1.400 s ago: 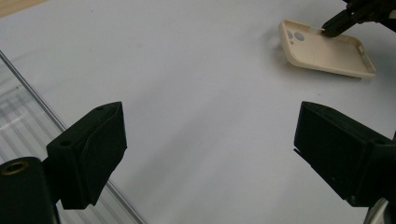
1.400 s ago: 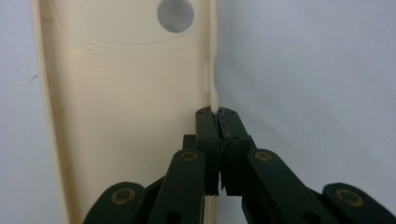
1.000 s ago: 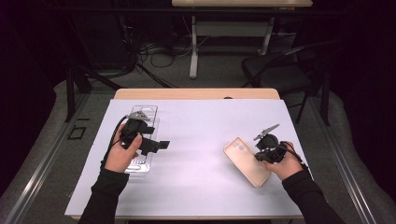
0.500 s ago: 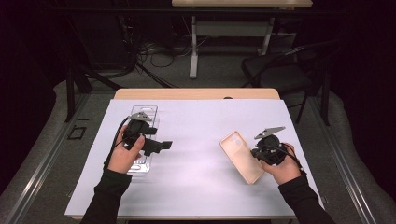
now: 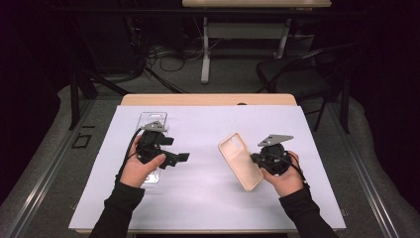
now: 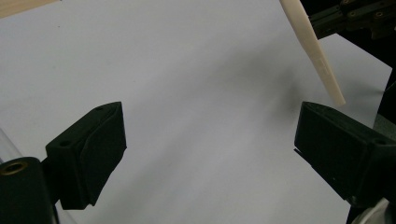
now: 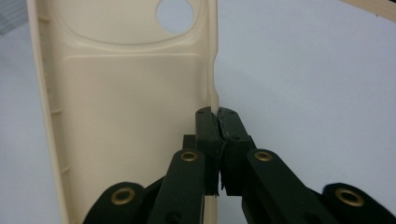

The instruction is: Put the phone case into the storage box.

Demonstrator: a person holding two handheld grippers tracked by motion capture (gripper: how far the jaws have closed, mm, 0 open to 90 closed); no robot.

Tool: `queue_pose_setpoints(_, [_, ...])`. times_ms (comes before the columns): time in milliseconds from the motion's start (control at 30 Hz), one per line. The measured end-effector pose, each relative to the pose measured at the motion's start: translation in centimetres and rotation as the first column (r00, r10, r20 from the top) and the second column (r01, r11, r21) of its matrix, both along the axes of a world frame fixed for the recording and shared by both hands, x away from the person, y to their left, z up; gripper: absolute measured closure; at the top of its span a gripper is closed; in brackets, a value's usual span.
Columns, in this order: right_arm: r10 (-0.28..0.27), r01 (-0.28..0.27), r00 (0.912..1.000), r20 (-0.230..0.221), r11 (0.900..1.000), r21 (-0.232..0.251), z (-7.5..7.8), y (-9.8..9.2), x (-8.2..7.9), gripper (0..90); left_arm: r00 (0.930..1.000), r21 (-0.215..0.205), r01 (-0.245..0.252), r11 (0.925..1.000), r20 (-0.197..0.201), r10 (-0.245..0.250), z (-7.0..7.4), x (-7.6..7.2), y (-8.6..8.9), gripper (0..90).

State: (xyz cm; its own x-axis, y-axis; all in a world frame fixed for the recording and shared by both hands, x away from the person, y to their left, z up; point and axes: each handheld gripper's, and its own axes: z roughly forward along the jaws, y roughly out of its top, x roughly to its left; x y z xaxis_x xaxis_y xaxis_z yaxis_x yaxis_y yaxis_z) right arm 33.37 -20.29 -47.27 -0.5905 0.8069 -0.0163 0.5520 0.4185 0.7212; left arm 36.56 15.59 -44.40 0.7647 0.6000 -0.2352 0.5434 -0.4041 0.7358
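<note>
The right gripper point(image 5: 255, 159) pinches one long edge of a cream phone case point(image 5: 240, 160), its jaws clamped flat together on the thin side wall, as the right gripper view shows with the case point(image 7: 126, 93) standing open-side toward the camera and its round camera cutout at the far end. In the high view the case is lifted off the white table cover point(image 5: 208, 198), tilted, its cutout end toward 11 o'clock and its other end toward 5 o'clock, right of the table's middle. The left gripper point(image 5: 182, 157) sits at about 9 o'clock from the case, well apart from it, pointing toward 3 o'clock; its jaws stand wide with nothing between them, above bare cover in the left gripper view point(image 6: 210, 140). Under the left hand point(image 5: 141, 168) lies a clear plastic tray point(image 5: 151, 119), stretching toward 12 o'clock.
</note>
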Motion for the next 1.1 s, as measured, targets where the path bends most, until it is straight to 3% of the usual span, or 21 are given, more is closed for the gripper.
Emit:
queue_pose_setpoints(333, [0.02,-0.025,0.9982,0.056,0.996,0.089,0.2,2.2,0.5,88.6,0.9993,0.013,-0.038,0.9992,-0.007,0.038,-0.6,-0.4,-0.9,6.9])
queue_pose_setpoints(500, [0.009,-0.02,0.9965,0.083,0.991,0.134,0.3,2.4,0.4,88.6,0.9992,-0.015,-0.041,0.999,-0.005,0.041,-0.6,-0.9,-1.3,6.9])
queue_pose_setpoints(767, [-0.037,0.011,0.9901,0.136,0.982,0.189,-0.1,2.4,-0.2,88.6,0.9997,-0.086,0.0,0.9963,0.022,0.002,-0.4,-2.0,-2.8,10.5])
queue_pose_setpoints(900, [-0.061,0.032,0.987,0.149,0.98,0.194,-0.5,2.4,-0.5,88.6,0.9995,-0.107,0.019,0.9941,0.027,-0.017,-0.6,-2.4,-3.6,15.4])
queue_pose_setpoints(1100, [-0.067,0.035,0.9846,0.161,0.98,0.195,-1.1,2.6,-0.8,88.6,0.9992,-0.117,0.034,0.9926,0.024,-0.031,-1.3,-2.6,-4.8,15.8])
